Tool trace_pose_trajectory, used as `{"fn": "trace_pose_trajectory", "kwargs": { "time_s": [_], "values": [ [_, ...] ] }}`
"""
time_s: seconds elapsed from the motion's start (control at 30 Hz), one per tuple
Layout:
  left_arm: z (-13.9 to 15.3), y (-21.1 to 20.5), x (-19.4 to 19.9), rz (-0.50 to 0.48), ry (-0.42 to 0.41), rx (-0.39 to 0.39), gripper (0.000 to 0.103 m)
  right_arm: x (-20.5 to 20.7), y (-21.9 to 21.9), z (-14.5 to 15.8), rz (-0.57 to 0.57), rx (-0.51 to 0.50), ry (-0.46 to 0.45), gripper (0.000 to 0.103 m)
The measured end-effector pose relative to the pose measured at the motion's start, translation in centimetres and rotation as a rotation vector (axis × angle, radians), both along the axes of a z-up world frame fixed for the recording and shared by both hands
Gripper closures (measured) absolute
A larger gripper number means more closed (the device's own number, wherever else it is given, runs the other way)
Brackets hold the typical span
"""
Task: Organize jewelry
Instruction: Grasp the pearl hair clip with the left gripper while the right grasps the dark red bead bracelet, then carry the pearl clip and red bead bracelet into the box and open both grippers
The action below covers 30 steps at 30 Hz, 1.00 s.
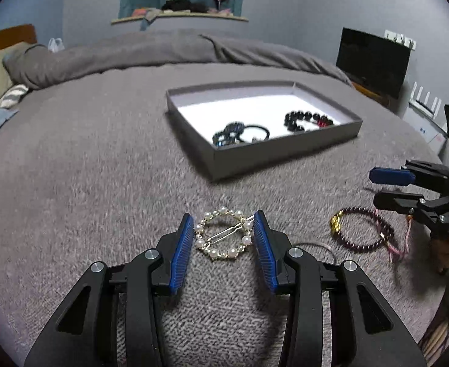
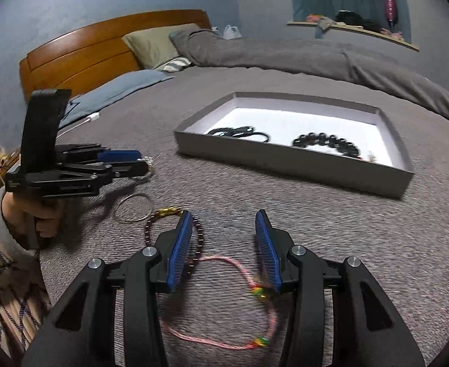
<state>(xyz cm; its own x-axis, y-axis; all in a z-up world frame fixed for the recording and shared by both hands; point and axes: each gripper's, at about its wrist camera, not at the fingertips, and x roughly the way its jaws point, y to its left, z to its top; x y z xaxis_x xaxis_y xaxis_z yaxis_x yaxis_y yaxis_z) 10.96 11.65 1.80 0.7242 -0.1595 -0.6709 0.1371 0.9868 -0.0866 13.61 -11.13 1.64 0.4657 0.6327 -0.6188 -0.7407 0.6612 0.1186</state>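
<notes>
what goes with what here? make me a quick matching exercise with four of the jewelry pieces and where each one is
Things:
1. pearl hair clip
2. black bead bracelet
3. pink cord bracelet
4. thin metal ring

Places:
A. inside the grey box
B. between the open left gripper pads
C. under the open right gripper
D. on the blanket near the gold clasp

Pairs: 1-B, 2-A, 3-C, 4-D

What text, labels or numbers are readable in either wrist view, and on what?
None can be read with confidence.
Right gripper: raised marking on its black body, too blurred.
Left gripper: faint print on its black base, too small.
White box by the wall: blue marks, illegible.
Grey tray: no visible text.
</notes>
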Motion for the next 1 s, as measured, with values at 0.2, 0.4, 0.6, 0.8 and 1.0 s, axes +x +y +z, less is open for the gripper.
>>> {"fn": "trace_pose_trajectory", "kwargs": {
  "time_s": [0.2,0.4,0.6,0.8,1.0],
  "values": [
    [-0.7,0.5,0.2,0.0,0.043,-0.022,0.051,-0.4,2.0,-1.5,0.057,-0.084,0.038,0.061],
    [-1.2,0.0,0.6,-0.014,0.069,-0.003,0.042,0.2,2.7,-2.1,0.066,-0.113,0.066,0.095],
    [-1.1,0.3,0.9,0.009,0.068,-0.004,0.061,-0.2,2.8,-1.6,0.075,-0.093,0.044,0.096],
    [-0.1,0.3,0.6,0.018,0.012,-0.009,0.061,-0.4,1.3,0.3,0.033,-0.02,-0.019,0.097],
    [1.5,0.1,0.9,0.031,-0.051,-0.053,0.061,0.6,-0.8,2.6,-0.031,0.06,-0.059,0.097]
  ]
}}
